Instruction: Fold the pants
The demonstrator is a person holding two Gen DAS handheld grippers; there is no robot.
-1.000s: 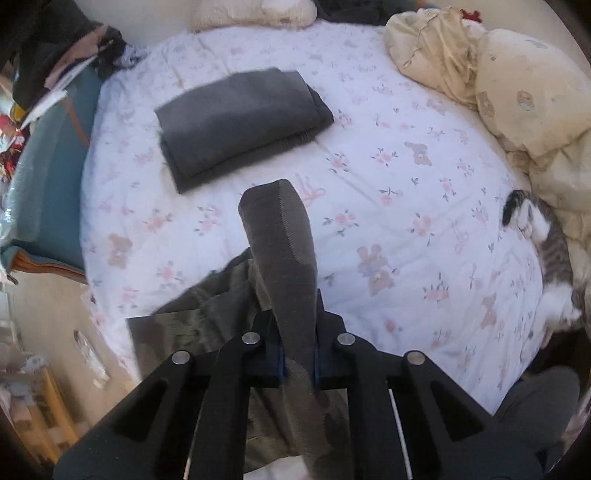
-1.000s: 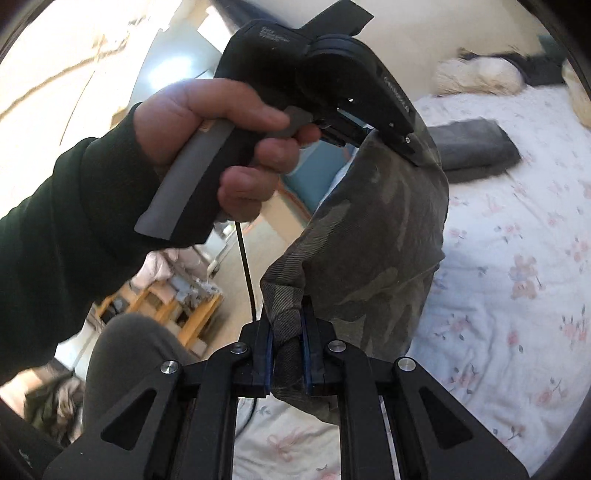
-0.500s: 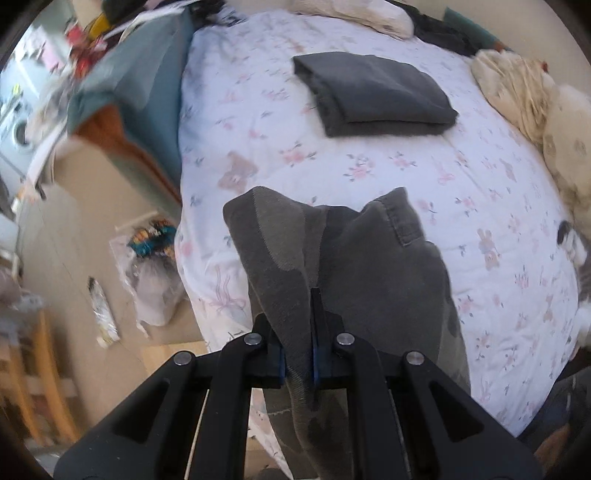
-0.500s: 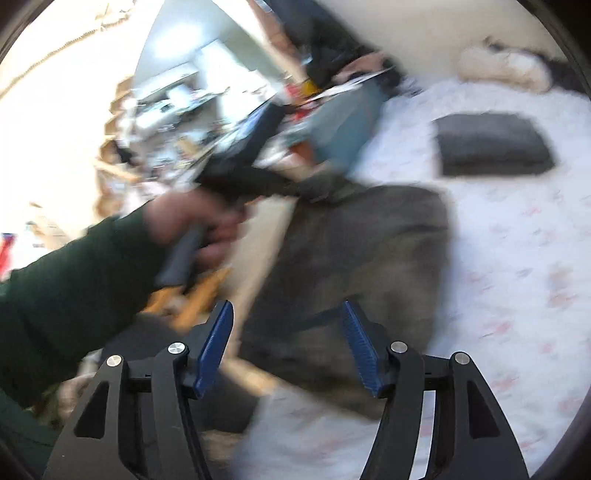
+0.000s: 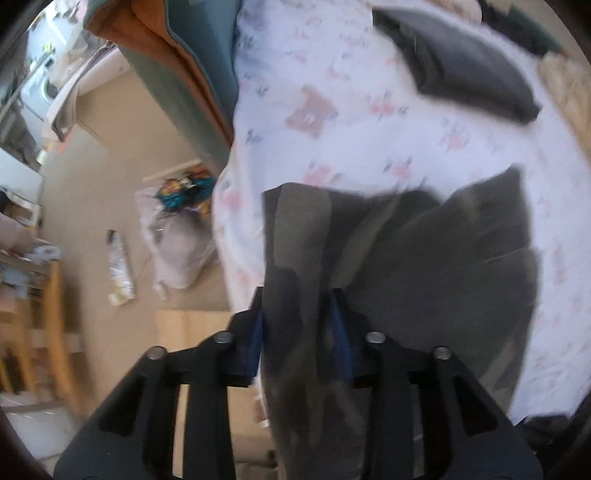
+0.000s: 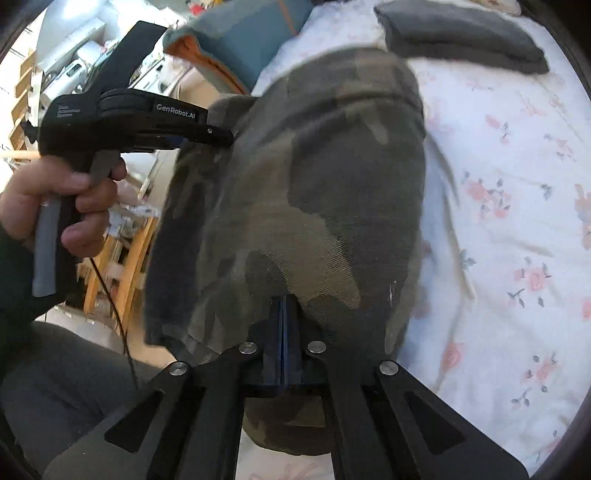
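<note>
The camouflage pants hang bunched over the bed's left edge; they also show in the left wrist view. My left gripper has its jaws slightly parted around a thick fold of the pants; it shows from the side in the right wrist view, biting the pants' upper left edge. My right gripper has its blue pads pressed together at the pants' lower edge, with the cloth draped over them.
A folded dark grey garment lies farther back on the white floral sheet, also seen in the right wrist view. A teal and orange blanket hangs at the bed's left. Bags and wooden furniture stand on the floor.
My right gripper was open half a second ago and has closed at the pants' lower edge. My left gripper has swung left toward the bed edge, carrying the pants, and its jaws have parted a little.
</note>
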